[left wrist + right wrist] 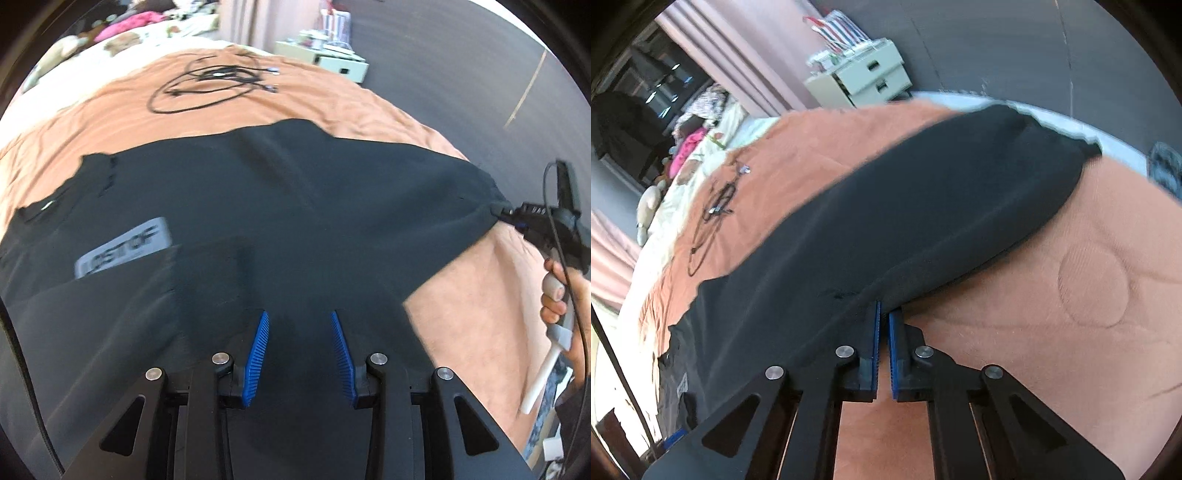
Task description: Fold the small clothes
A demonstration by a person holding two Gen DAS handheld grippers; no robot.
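A black garment with a white printed label lies spread across an orange bedspread. My left gripper hovers over its near part, blue pads apart, with only flat cloth showing beneath them. My right gripper is shut on the garment's near edge. In the left wrist view the right gripper pinches a pulled-out corner at the far right, with a person's hand on its handle.
A coiled black cable lies on the bedspread beyond the garment. A pale drawer unit stands past the bed by a dark wall. Pink clothes and soft toys sit at the bed's far end.
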